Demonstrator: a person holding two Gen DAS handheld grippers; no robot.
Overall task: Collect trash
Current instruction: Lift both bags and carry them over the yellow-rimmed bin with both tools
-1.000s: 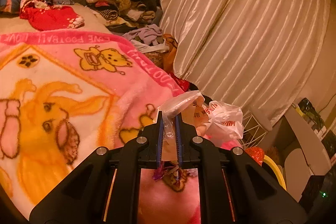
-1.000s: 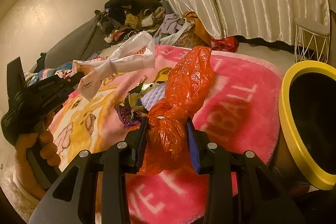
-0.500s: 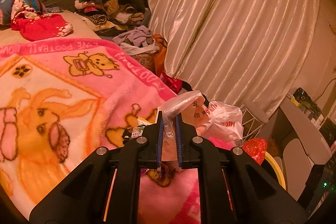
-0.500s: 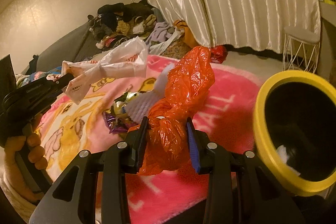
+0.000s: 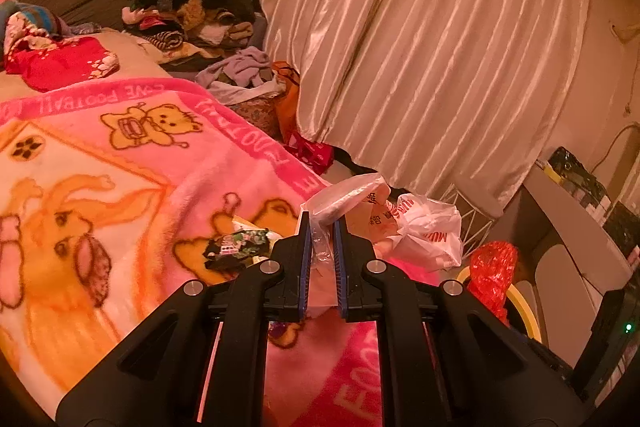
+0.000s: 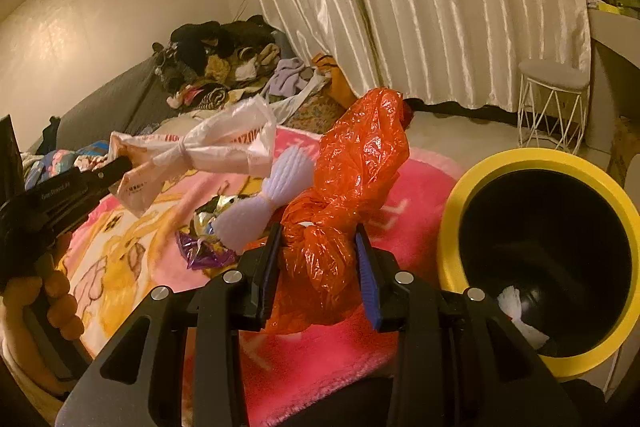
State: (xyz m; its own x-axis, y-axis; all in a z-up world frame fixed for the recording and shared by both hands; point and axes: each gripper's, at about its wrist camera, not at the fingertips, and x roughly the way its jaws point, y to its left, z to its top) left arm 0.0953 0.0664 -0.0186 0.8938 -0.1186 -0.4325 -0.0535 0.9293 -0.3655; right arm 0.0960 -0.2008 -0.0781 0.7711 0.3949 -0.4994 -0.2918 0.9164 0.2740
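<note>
While right tool (image 6: 318,247) clamps orange bag (image 6: 360,163), bin (image 6: 460,211) sits just right; left tool (image 5: 321,235) pinches white bag (image 5: 420,231).

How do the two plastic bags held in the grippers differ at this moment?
The white printed bag is knotted at its middle and pinched thin in the left gripper; the orange bag is plain, bulkier, and fills the right gripper, whose jaws stand wider. Both are crumpled, lifted above the pink blanket.

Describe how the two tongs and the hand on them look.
Both tongs are matte black plastic, with angular arms, triangular cut-outs, silver screws and blue ridged pads. The left one has pale lettering on its side. A bare hand wraps its black grip; no sleeve shows.
</note>
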